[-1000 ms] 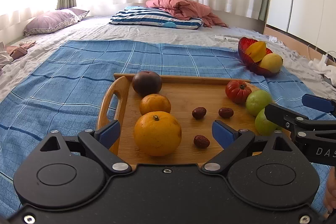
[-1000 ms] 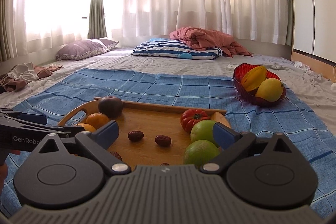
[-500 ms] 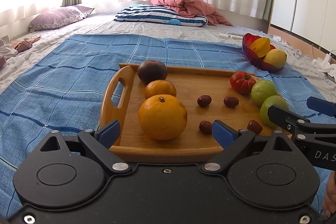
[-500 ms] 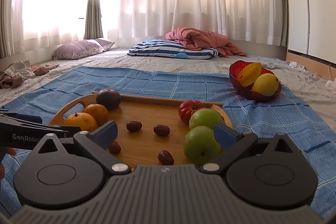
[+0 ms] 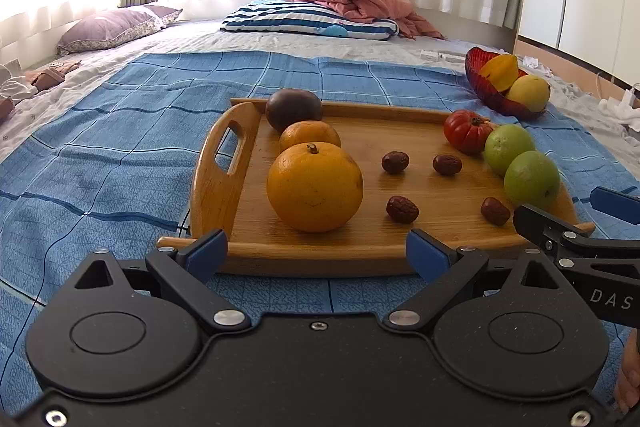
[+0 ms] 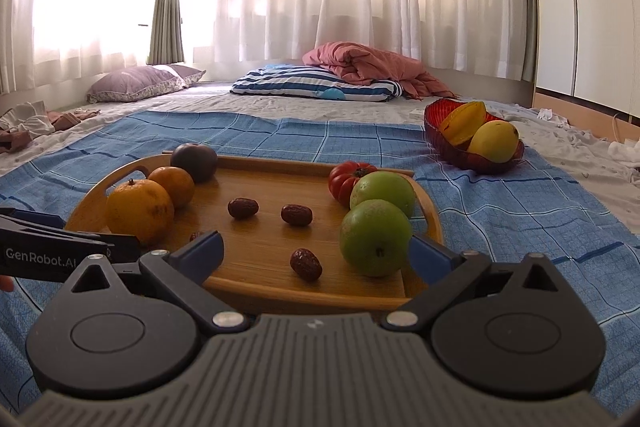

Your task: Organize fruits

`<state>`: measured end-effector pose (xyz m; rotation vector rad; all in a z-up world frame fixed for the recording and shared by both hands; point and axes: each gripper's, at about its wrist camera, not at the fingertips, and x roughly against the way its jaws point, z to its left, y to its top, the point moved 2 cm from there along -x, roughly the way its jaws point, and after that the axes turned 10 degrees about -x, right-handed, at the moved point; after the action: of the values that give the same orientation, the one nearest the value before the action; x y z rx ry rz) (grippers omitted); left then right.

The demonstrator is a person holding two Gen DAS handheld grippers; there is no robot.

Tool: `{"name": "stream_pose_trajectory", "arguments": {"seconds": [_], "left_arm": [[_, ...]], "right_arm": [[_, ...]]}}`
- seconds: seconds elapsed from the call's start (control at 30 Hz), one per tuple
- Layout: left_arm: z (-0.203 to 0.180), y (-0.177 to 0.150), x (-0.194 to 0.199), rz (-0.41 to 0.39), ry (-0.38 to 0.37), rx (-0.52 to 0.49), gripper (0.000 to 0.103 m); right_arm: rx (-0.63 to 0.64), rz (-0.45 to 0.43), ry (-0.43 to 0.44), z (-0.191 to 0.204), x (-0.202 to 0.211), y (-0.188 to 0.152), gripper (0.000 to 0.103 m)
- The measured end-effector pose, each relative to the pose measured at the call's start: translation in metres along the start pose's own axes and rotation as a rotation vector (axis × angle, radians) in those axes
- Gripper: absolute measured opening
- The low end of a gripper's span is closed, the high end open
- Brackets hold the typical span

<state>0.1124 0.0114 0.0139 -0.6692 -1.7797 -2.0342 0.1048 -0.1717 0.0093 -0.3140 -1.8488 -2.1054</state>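
Note:
A wooden tray [image 5: 400, 135] lies on a blue checked cloth. On it, at the left, are a large orange [image 5: 315, 186], a smaller orange [image 5: 310, 134] and a dark plum [image 5: 294, 108]. At the right are a red tomato [image 5: 467, 130] and two green fruits [image 5: 531, 179]. Several dates [image 5: 402, 209] lie between. My left gripper [image 5: 316, 253] is open and empty, just before the tray's near edge. My right gripper [image 6: 316, 253] is open and empty, over the tray's near edge, with a green fruit [image 6: 375, 237] close to its right finger.
A red bowl [image 6: 452, 143] with a starfruit and a yellow fruit stands on the cloth at the far right. Pillows [image 6: 316, 87] and a pink blanket lie at the back of the bed. Clothes lie at the far left.
Both grippers have drawn back from the tray toward me; the large orange no longer sits between the left fingers. No fruit has moved.

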Motion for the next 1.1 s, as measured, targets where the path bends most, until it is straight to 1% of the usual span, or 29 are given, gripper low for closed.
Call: {"name": "stream_pose_trajectory", "arguments": {"seconds": [0.33, 0.6, 0.77, 1.1], "left_arm": [[0.000, -0.015, -0.008, 0.020, 0.014, -0.004, 0.096], [-0.001, -0.023, -0.016, 0.031, 0.023, 0.001, 0.097], [-0.002, -0.028, -0.022, 0.041, 0.025, 0.004, 0.097], [0.001, -0.033, -0.026, 0.037, 0.009, 0.021, 0.103]], "right_arm": [[-0.008, 0.044, -0.022, -0.005, -0.007, -0.018, 0.103], [-0.015, 0.064, -0.033, -0.006, -0.011, -0.025, 0.103], [0.002, 0.067, -0.049, -0.004, -0.012, -0.030, 0.103], [0.019, 0.104, -0.078, -0.001, -0.019, -0.043, 0.103]]}}
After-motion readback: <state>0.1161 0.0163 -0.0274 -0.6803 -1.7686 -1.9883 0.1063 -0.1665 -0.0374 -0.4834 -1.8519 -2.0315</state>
